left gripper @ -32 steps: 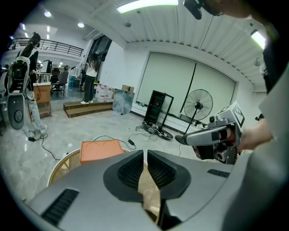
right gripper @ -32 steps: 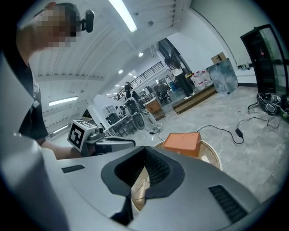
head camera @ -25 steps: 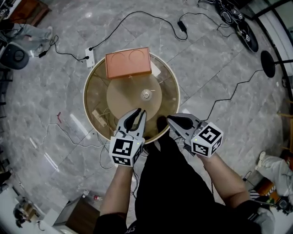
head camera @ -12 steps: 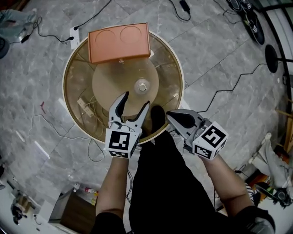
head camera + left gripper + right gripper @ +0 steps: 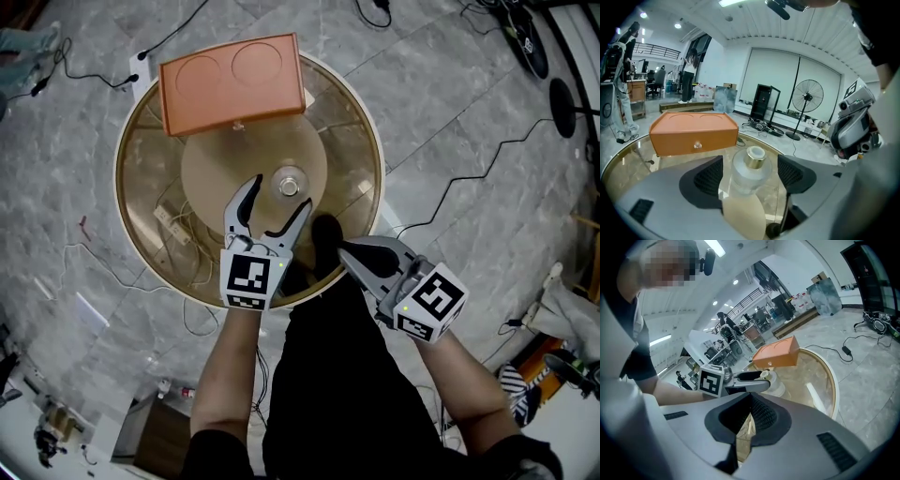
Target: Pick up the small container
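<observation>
The small container (image 5: 289,182) is a frosted glass bottle with a gold cap, standing at the middle of the round glass table (image 5: 131,220). My left gripper (image 5: 278,195) reaches over the table and its jaws are opening. In the left gripper view the bottle (image 5: 751,163) stands between the two pads, and neither pad touches it. My right gripper (image 5: 351,249) hangs at the table's near edge, right of the left one, with its jaws shut on nothing. From the right gripper view (image 5: 749,405) the bottle (image 5: 774,383) shows beyond the left gripper's jaws.
An orange box (image 5: 232,80) with a small drawer knob sits at the table's far side, behind the bottle. A power strip (image 5: 169,221) and cables lie under the glass. More cables run over the marble floor. A standing fan (image 5: 806,97) is far off.
The left gripper's jaws went from shut to wide apart and moved forward over the table until the bottle stood between them. The right gripper stayed shut at the table's edge.
</observation>
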